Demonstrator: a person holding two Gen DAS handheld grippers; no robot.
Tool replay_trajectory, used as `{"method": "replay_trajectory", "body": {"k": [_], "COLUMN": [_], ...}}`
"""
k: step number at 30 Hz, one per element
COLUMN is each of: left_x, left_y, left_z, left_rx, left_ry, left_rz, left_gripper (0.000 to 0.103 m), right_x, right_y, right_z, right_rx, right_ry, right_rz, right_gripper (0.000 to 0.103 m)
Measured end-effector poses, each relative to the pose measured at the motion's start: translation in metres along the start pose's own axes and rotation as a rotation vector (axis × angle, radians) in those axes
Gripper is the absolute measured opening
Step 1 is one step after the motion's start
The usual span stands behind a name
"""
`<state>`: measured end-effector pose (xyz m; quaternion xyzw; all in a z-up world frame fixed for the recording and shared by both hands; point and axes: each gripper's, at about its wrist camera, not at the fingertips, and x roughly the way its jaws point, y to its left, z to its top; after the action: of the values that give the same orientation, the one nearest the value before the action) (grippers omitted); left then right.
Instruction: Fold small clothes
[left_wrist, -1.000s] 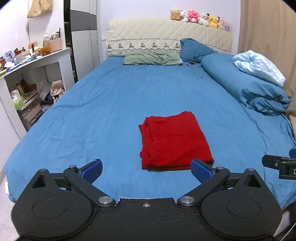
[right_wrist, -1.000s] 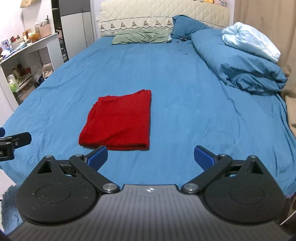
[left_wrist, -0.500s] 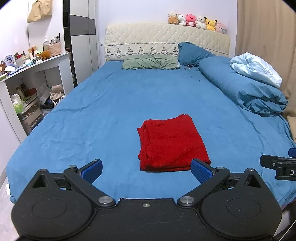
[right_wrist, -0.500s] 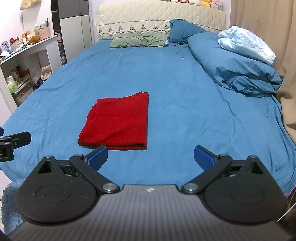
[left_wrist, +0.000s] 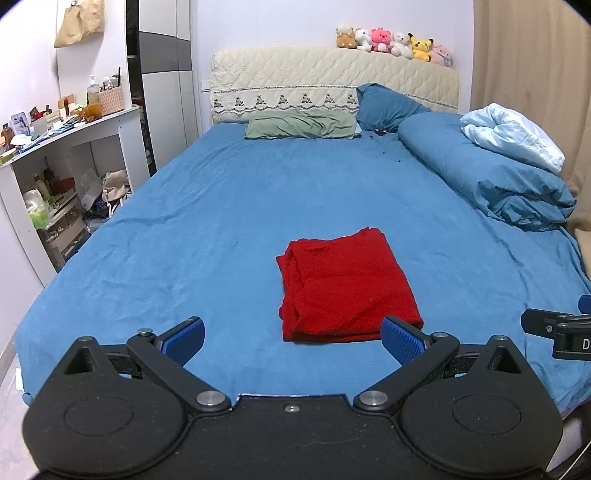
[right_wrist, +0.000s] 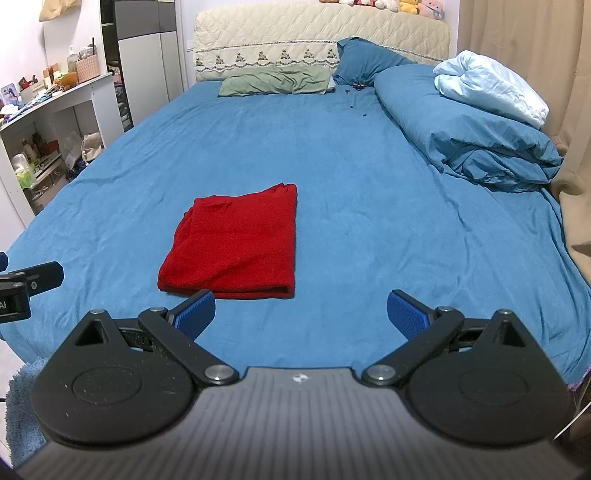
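A red garment (left_wrist: 345, 286) lies folded into a flat rectangle near the foot of the blue bed (left_wrist: 221, 229); it also shows in the right wrist view (right_wrist: 236, 247). My left gripper (left_wrist: 293, 341) is open and empty, held just short of the garment's near edge. My right gripper (right_wrist: 301, 314) is open and empty, to the right of the garment and short of it. Each gripper's tip shows at the edge of the other's view.
A rolled blue duvet (left_wrist: 487, 177) with a pale blue blanket (left_wrist: 513, 136) lies along the bed's right side. Pillows (left_wrist: 301, 127) and a padded headboard (left_wrist: 332, 81) are at the far end. A cluttered white shelf unit (left_wrist: 55, 177) stands left. Beige curtains (right_wrist: 535, 55) hang right.
Both grippers have drawn back and risen a little from the bed, so the garment looks farther away. The garment has not moved. Both grippers stay open.
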<state>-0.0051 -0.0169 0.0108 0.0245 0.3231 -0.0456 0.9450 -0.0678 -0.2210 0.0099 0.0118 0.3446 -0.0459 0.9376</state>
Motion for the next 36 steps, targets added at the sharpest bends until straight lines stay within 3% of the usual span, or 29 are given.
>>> {"method": "replay_trajectory", "body": {"k": [36], "left_x": [0.0001], "left_y": [0.0029], "left_z": [0.0025], "left_rx": [-0.005], "left_ry": [0.005], "left_rz": [-0.019], "left_gripper": [0.103], "right_x": [0.0022], "right_y": [0.0024], "right_z": [-0.0025], "right_rx": [0.003], "right_ry": [0.003], "right_rz": [0.004], "right_gripper": [0.103]}}
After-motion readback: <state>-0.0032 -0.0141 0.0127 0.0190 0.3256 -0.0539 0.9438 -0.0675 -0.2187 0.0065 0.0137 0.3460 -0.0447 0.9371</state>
